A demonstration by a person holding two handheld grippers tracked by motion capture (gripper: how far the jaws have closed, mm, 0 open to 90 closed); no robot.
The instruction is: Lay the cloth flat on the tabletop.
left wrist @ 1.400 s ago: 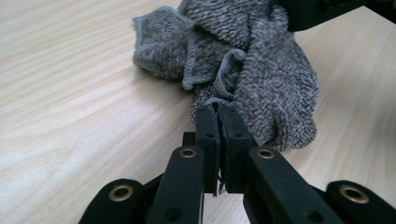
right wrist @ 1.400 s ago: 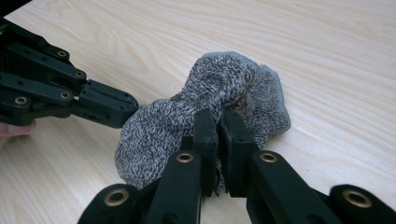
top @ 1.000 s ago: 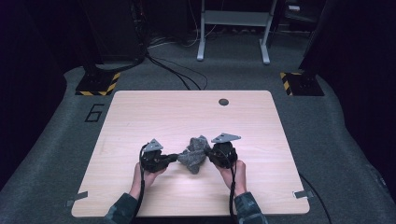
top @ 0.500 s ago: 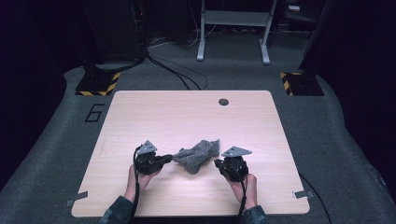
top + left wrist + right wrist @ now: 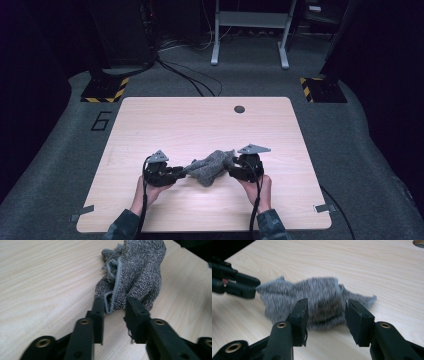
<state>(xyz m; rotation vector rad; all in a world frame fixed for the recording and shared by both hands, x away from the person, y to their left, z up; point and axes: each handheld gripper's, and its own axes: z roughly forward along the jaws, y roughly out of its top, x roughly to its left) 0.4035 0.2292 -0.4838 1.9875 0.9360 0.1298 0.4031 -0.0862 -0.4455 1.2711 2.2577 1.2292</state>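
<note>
A crumpled grey knitted cloth (image 5: 210, 166) lies on the wooden table (image 5: 200, 120), near its front middle. My left gripper (image 5: 184, 173) is at the cloth's left end and my right gripper (image 5: 231, 172) at its right end. In the left gripper view the left gripper (image 5: 115, 305) has just been opening; the hemmed edge of the cloth (image 5: 140, 272) lies loose in the gap. In the right gripper view the right gripper (image 5: 325, 308) has also just been opening, with the cloth (image 5: 312, 295) just beyond its tips and no pad pressing it. The left gripper (image 5: 239, 287) is at the cloth's far end.
A dark round grommet (image 5: 239, 109) is set in the table near its far edge. On the carpet beyond stand two bases with yellow-black stripes (image 5: 105, 90) (image 5: 322, 89), cables, and a metal frame (image 5: 250, 30). A hand holds each gripper by the table's front edge.
The grippers first pulled apart with the cloth stretched between them. Now both have let go and stand open, the right hand has come back toward the cloth, and the cloth rests slack on the table.
</note>
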